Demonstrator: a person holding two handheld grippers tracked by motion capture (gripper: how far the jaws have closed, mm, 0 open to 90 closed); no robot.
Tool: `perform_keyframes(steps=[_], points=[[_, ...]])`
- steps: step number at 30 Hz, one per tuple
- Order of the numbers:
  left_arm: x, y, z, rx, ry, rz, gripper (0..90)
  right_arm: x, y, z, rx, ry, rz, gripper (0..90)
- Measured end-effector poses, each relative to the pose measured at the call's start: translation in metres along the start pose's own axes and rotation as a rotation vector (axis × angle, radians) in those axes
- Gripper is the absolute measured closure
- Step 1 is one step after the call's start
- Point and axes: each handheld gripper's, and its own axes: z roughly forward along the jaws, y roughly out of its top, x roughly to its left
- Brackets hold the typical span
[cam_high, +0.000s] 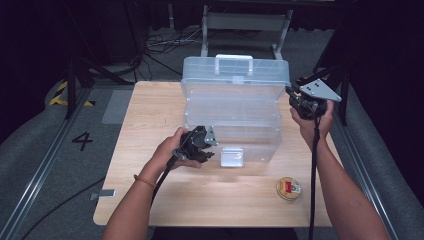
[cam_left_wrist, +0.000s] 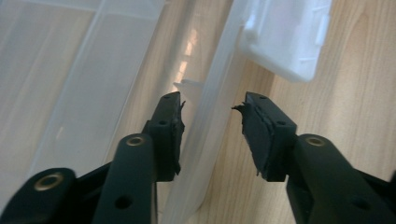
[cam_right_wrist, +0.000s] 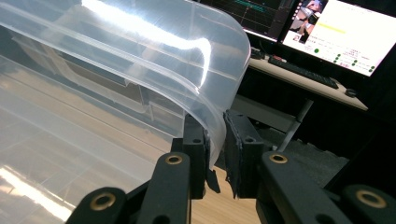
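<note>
The right gripper (cam_right_wrist: 215, 140) clamps the raised lid (cam_right_wrist: 140, 56) edge to hold the storage box (cam_high: 235, 125) open, while the left gripper (cam_left_wrist: 212, 126), jaws apart, straddles the front wall (cam_left_wrist: 205, 154) to steady it on the bench (cam_high: 150, 130).

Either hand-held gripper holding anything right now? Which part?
Right hand-held gripper is clamped on the open lid's edge of the clear plastic box. Left hand-held gripper is open, straddling the box's front wall, gripping nothing.
</note>
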Motion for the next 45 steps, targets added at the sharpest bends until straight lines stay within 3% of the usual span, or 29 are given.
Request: perform_keyframes(steps=[5,12,15,18,21,23,45], points=[[0.003,-0.005,0.004,0.021,0.021,0.005,69.2,-0.002,0.002,0.005,-0.007,-0.008,0.020,80.5],[0.006,-0.012,0.004,-0.011,-0.010,0.007,73.8,-0.005,0.003,0.014,-0.024,-0.026,0.009,82.6],[0.009,-0.014,0.004,-0.035,-0.038,0.003,74.9,-0.006,0.007,0.024,-0.031,-0.056,-0.024,84.4],[0.010,-0.016,0.003,-0.046,-0.041,0.001,75.4,-0.006,0.009,0.028,-0.028,-0.066,-0.034,85.0],[0.011,-0.018,0.001,-0.053,-0.042,0.008,76.8,-0.011,0.012,0.035,-0.024,-0.051,-0.017,85.2],[0.014,-0.022,0.001,-0.065,-0.064,0.007,77.6,-0.013,0.013,0.038,-0.023,-0.046,-0.009,85.3],[0.025,-0.029,-0.001,-0.097,-0.140,0.045,81.9,-0.013,0.013,0.036,-0.012,-0.043,-0.002,85.5]])
